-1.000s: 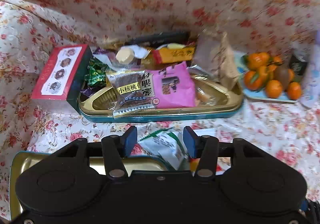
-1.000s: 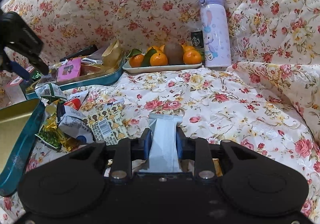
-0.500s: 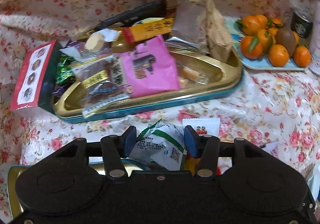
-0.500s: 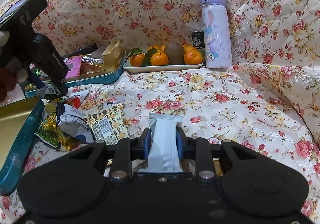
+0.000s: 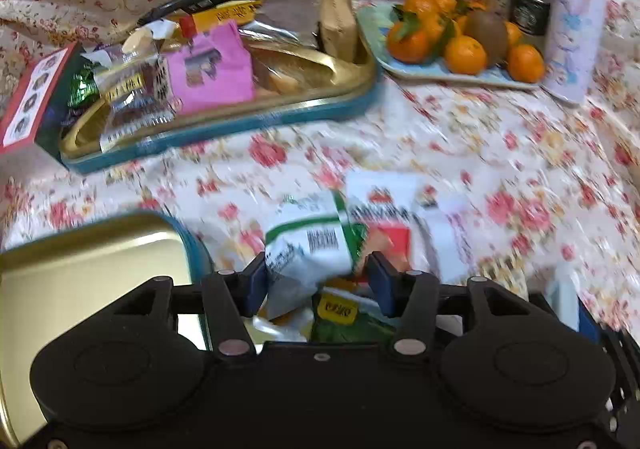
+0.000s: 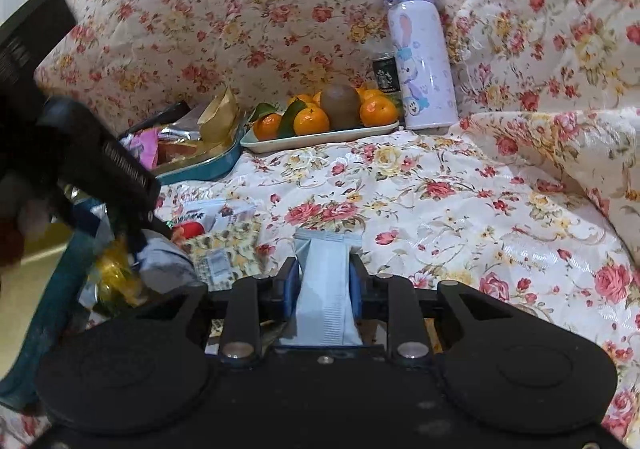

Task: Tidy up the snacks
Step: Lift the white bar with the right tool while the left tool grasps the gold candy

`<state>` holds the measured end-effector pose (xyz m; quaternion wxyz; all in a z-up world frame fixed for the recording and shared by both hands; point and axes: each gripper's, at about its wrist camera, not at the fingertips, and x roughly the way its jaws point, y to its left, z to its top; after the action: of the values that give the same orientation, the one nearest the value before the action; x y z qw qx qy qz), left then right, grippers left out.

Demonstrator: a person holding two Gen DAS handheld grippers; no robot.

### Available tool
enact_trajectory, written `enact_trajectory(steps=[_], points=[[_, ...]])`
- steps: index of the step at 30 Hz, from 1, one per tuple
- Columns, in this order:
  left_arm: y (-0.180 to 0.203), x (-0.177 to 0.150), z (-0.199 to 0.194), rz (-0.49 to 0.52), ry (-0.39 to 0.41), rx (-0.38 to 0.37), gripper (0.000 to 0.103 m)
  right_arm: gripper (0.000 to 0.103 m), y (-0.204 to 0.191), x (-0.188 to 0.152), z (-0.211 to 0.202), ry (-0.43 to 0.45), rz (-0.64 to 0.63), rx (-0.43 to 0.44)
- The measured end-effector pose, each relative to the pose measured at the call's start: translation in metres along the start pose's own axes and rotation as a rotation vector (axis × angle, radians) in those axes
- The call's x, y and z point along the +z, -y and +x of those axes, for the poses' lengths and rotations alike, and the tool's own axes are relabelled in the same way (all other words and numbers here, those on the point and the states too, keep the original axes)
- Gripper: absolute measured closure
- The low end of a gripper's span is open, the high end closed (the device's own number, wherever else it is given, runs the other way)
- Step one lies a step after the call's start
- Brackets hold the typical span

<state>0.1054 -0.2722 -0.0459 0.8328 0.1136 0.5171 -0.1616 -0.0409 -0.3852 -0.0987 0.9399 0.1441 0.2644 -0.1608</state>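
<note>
My left gripper (image 5: 316, 281) is open and points steeply down over a heap of loose snack packets. A green-and-white packet (image 5: 308, 245) lies between its fingers, and a white-and-red packet (image 5: 384, 209) lies just beyond. An empty gold tin half (image 5: 88, 269) sits to its left. Further back, a second gold tin with a teal rim (image 5: 240, 125) holds several snacks, among them a pink packet (image 5: 208, 69). My right gripper (image 6: 325, 281) is closing tightly on a pale blue-grey sachet (image 6: 326, 265) held above the floral cloth. The left tool's black casing (image 6: 100, 157) shows at the left of the right wrist view.
A pale tray of oranges and a kiwi (image 5: 452, 73) stands at the back right, with a lilac bottle (image 5: 572, 21) and a dark can (image 5: 528, 9) beside it. A red box (image 5: 28, 97) leans at the filled tin's left end. Floral cushions rise behind and to the right (image 6: 560, 29).
My left gripper has swung right and down, from facing the filled tin to hovering over the loose packets. The right gripper stays put with the sachet still in it.
</note>
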Motion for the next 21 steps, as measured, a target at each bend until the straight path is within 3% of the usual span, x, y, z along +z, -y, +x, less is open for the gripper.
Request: enact_trajectory(steps=[5, 9, 17, 21], points=[[0.011, -0.021, -0.007, -0.029, -0.029, -0.069, 0.047, 0.080, 0.003, 0.002, -0.001, -0.004, 0.010, -0.006], [0.019, -0.035, -0.012, -0.035, -0.037, -0.110, 0.047, 0.077, -0.001, 0.001, -0.008, -0.002, -0.074, -0.125], [0.031, -0.048, -0.028, 0.002, 0.018, -0.157, 0.051, 0.077, 0.019, 0.001, -0.021, -0.022, -0.043, -0.150], [0.025, -0.039, -0.055, -0.014, 0.117, -0.171, 0.051, 0.077, 0.016, -0.004, -0.023, -0.015, -0.062, -0.161]])
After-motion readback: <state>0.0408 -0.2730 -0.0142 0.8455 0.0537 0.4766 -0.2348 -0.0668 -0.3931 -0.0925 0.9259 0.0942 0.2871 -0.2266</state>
